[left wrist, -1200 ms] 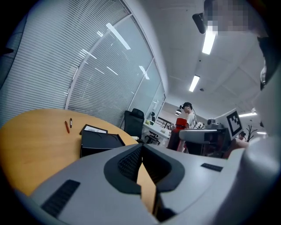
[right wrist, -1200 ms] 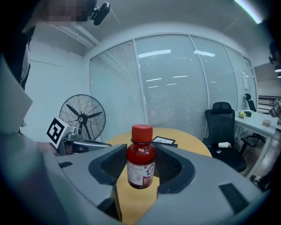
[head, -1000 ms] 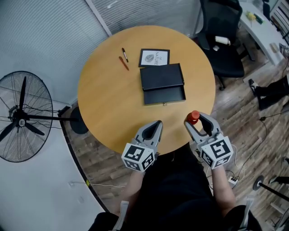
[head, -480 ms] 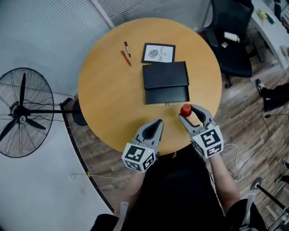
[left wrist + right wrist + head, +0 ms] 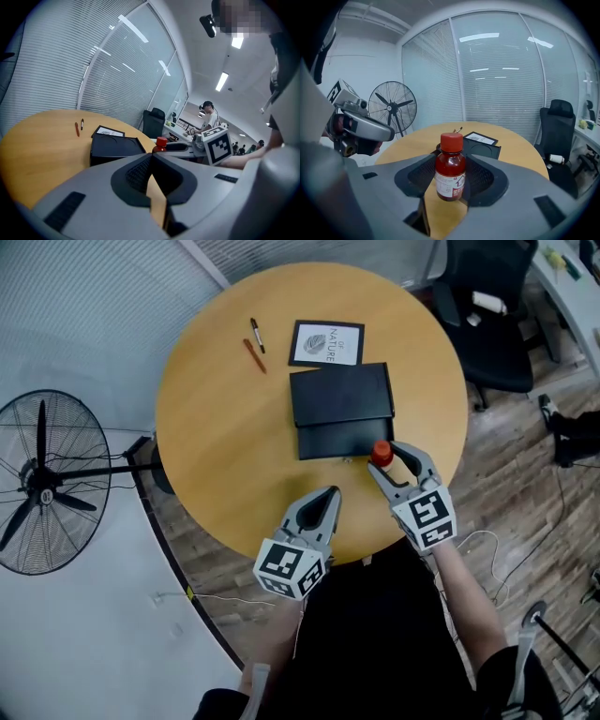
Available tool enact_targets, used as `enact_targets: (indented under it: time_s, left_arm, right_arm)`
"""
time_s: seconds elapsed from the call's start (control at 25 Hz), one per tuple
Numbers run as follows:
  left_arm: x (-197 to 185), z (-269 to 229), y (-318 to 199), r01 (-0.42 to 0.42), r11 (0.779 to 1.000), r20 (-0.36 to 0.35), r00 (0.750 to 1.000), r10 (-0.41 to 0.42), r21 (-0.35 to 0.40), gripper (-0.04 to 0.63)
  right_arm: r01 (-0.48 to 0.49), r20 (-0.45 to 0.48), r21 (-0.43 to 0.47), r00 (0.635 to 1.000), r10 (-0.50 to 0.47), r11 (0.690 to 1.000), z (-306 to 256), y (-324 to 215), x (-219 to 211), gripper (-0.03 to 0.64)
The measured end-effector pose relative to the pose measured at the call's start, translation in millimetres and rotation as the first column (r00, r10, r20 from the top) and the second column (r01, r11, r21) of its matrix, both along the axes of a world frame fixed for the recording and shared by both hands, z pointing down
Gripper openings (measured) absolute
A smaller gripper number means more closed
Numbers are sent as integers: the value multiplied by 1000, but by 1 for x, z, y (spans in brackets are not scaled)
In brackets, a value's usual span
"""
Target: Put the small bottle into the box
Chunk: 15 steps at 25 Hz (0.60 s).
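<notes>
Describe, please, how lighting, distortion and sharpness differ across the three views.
Head view: even light, sharp, little distortion across the table. Left gripper view: strong fisheye bends the blinds, the corners go dark, and the ceiling lights are blown out. Right gripper view: same fisheye, the bottle is sharp, and light streaks reflect on the glass wall.

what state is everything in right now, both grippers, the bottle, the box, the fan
small bottle: upright, red cap on, held off the table
right gripper: jaws shut on the small bottle
left gripper: jaws together, nothing between them
black box: open, nothing visible inside
fan: blades sharp, apparently not spinning
office chair: unoccupied
</notes>
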<state>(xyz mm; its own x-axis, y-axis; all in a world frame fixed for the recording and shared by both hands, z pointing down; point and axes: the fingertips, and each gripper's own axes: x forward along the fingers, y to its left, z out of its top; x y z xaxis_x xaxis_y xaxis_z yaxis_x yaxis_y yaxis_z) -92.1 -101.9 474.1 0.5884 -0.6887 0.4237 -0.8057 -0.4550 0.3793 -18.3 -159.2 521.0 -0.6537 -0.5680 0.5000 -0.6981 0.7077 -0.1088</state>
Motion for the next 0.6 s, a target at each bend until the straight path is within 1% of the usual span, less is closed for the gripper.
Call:
enact_targets:
  time_s: [0.12,0.24,0.44,0.6]
  left_arm:
    - [4,4,-4,1,1000,2,1000,-1,-13,-5]
    - [8,10,-6,-7,999,4,1000,7,-32,-5]
    - [8,18,-11,-3,999,0,1000,3,-54,-5]
    - [8,22,-13,-6,998,0,1000,6,-66,-5]
  right_arm:
    - [4,-5,-2,1000,-4,1000,8,-11,-3,213]
    - [-2,-11,15,1000,3,1000,18,-22,-4,213]
    - [-3,-50,37,999,4,999,42,-39,-7,213]
    - [-13,-66,31,998,15,999,56,-45,-8,210]
